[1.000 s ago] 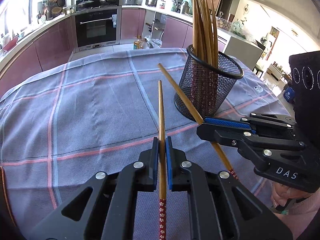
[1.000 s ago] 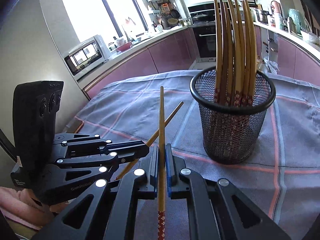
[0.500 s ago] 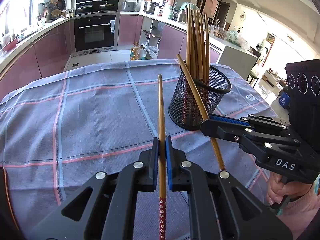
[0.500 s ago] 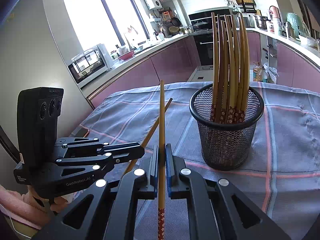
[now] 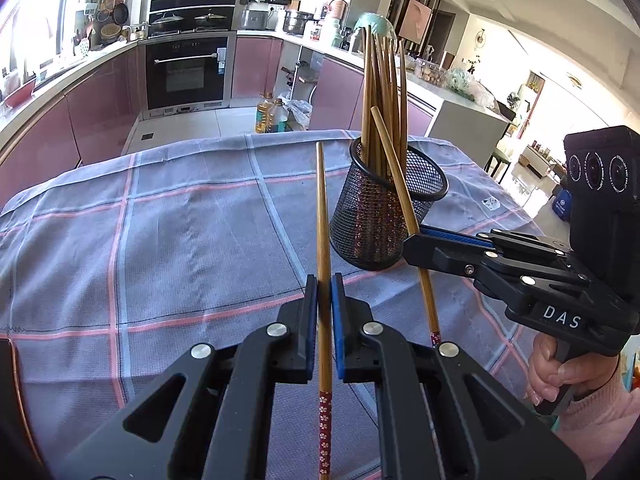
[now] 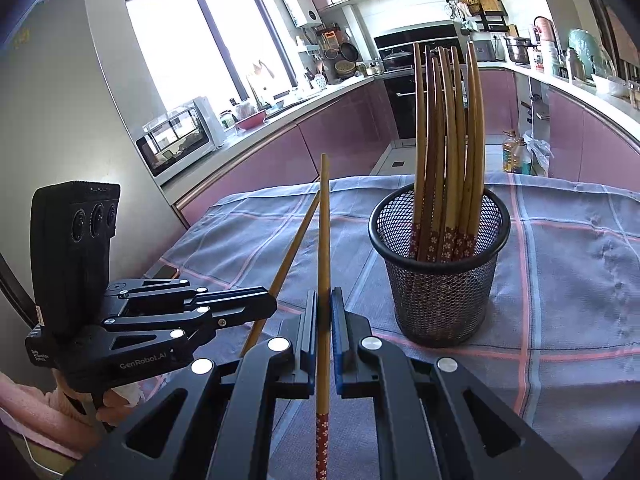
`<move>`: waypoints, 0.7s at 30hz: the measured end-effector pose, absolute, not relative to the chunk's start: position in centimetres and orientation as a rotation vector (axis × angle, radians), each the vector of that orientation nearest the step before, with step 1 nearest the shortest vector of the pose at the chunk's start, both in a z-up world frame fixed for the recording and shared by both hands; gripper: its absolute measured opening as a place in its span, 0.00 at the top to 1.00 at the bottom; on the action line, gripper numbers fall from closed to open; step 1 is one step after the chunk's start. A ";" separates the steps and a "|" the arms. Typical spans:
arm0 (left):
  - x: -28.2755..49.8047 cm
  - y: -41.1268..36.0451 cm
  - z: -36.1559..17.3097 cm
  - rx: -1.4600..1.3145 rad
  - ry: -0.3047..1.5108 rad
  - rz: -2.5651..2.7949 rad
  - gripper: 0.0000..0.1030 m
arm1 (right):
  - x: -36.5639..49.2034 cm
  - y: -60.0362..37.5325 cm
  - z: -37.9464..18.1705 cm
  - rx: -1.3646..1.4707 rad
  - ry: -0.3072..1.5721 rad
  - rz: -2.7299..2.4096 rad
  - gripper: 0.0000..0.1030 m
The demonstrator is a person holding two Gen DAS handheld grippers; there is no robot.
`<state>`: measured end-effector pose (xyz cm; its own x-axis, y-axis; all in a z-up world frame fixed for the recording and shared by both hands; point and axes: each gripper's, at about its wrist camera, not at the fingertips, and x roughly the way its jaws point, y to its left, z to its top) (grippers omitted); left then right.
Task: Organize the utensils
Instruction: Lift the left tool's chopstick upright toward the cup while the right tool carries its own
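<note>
Left wrist view: left claw is clenching on one chopstick, pads pinching the shaft a little above its red patterned end, tip pointing out over the cloth.
Right claw: right claw is likewise clamping a second chopstick, gripped low on the shaft; in the left wrist view this stick is slanting up in front of the cup, tip reaching about level with its rim.
Where the sticks are: both are being held in the air above the cloth, near its near edge, neither yet inside the cup.
Cup: black mesh cup is standing upright toward the far right corner of the cloth, already holding a bundle of matching sticks, patterned ends down.
Handling: each stick is looking light, stiff and thin, with a smooth finish likely to slide or swivel in a pinch; gripping nearer mid-shaft would probably be steadying it better.
Look: golden-brown bamboo shafts tapering to a point, red butts with small white flowers.
Step, as judged: right stick seems to be nearing the cup opening; it would need its patterned end turned down to match the bundle.
</note>
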<state>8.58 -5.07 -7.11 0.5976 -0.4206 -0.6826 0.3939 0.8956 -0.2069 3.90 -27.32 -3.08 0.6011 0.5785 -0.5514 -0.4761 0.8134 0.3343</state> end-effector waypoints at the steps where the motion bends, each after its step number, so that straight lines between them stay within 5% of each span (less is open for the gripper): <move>1: 8.6 -5.1 -7.0 -0.037 0.800 -0.473 0.93 | 3.9 -27.3 -3.1 0.158 0.692 0.613 0.95; 21: 8.2 -5.1 -6.3 -0.043 0.781 -0.485 0.93 | 3.9 -27.5 -3.1 0.160 0.697 0.615 0.95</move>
